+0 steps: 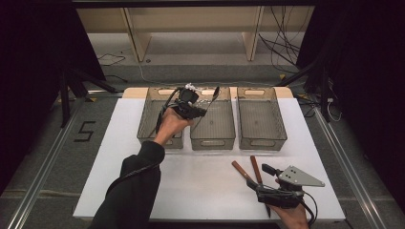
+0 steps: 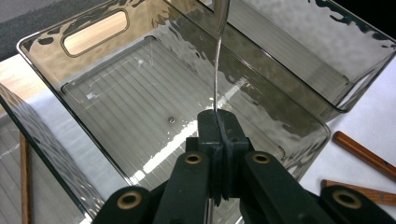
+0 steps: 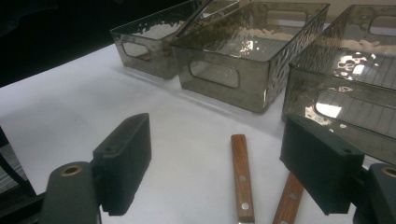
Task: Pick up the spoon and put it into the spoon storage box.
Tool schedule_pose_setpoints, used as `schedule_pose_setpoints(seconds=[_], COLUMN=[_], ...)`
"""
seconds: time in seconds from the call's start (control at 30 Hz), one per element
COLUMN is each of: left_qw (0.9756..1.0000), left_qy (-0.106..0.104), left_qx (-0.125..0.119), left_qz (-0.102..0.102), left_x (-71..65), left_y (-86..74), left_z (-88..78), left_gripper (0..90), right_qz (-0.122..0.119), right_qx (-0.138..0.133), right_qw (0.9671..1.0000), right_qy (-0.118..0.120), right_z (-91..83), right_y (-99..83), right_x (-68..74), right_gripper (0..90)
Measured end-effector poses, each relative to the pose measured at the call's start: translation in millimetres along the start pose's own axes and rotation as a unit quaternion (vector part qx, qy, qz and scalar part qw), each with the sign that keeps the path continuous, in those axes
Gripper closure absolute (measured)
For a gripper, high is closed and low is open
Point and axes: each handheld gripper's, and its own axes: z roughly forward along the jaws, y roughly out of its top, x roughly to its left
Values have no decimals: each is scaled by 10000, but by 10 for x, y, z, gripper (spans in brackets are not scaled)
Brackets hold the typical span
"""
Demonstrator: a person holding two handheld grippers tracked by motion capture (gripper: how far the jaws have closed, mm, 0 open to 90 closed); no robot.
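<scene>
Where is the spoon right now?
High view: the spoon is clamped in the left tool, held over the middle bin, between the two outer bins.

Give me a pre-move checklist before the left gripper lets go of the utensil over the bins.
1. Left gripper shut on metal utensil: ok.
2. Utensil over middle bin, not the rim: ok.
3. Which kind of utensil it is: cannot tell.
4. Middle bin floor free where it will land: ok.
5. Right gripper open, holding nothing: ok.
6. Two wooden-handled pieces on the table, clear of the bins: ok.
</scene>
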Motion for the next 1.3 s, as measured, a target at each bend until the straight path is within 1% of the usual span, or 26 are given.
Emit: schedule_pose_setpoints(seconds=[0.2, 0.43, 0.53, 0.6, 0.67, 0.83, 1.07, 1.3], left_qw=[10000, 10000, 9999, 9999, 9998, 9997, 9994, 9993], left_qy=[6, -62, -61, -63, -67, -86, -115, -133], left_qx=[-2, 19, -1, 39, 28, 64, 104, 165], left_qz=[-65, -64, -136, -125, -179, -203, -310, -303], left_x=[-12, -54, -53, -45, -40, -24, -8, -20], left_y=[19, 37, 23, 12, -1, -20, -53, -56], left_z=[58, 115, 144, 163, 185, 205, 253, 288], left_gripper=[891, 890, 890, 890, 890, 889, 889, 887], right_qz=[0, -1, 1, -2, 4, -1, 5, 3], right_qx=[7, -3, -4, -3, -5, -1, 2, 0], right_qw=[10000, 10000, 10000, 10000, 10000, 10000, 10000, 10000], right_qy=[7, 9, 10, 14, 17, 17, 21, 19], right_z=[-1, -1, -3, -3, -4, -3, 0, -1], right_y=[-1, -1, -1, -1, -1, -1, -2, -2], right_x=[-1, 0, -1, 1, 3, 3, 5, 2], right_gripper=[252, 252, 252, 252, 252, 252, 252, 252])
